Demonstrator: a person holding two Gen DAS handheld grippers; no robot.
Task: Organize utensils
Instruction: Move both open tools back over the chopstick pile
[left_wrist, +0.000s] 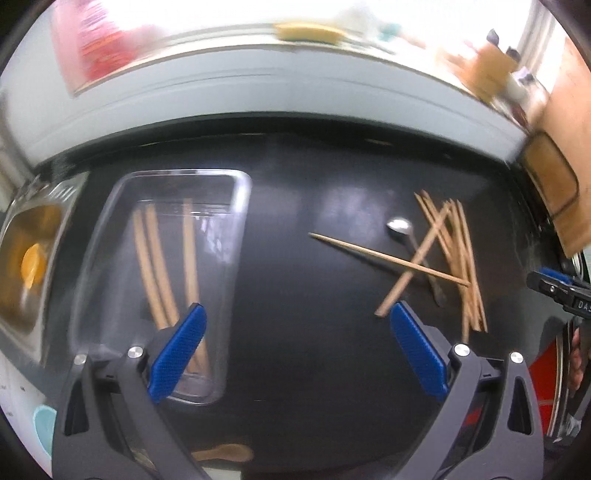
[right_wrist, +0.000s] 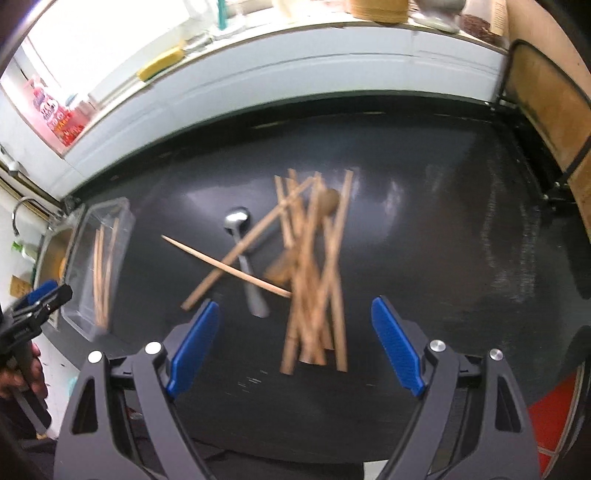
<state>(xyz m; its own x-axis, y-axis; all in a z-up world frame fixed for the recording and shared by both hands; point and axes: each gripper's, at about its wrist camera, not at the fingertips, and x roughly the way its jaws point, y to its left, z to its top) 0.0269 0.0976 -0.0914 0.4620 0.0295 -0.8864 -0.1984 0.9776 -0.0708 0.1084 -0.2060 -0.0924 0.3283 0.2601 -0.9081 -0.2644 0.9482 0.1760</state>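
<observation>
- Dark countertop fills the left wrist view, bounded at the back by a pale ledge on which a yellow sponge is seen, blurred.
- On the left of the counter a clear plastic container is seen, with three wooden chopsticks lying lengthwise inside it.
- A steel sink is set just beyond the container's left side.
- The left gripper is held with its jaws spread wide and nothing between the blue pads (one pad overlaps the container's near end in the picture).
- To the right a loose heap of chopsticks is spread, crossed over one metal spoon; an exact count is prevented by blur.
- In the right wrist view the same heap lies on the counter, roughly ten sticks, tangled.
- One metal spoon and what appears to be one wooden spoon are mixed in.
- The right gripper is held wide open above the heap's near ends, gripping nothing.
- The container is seen at far left, well apart from the heap.
</observation>
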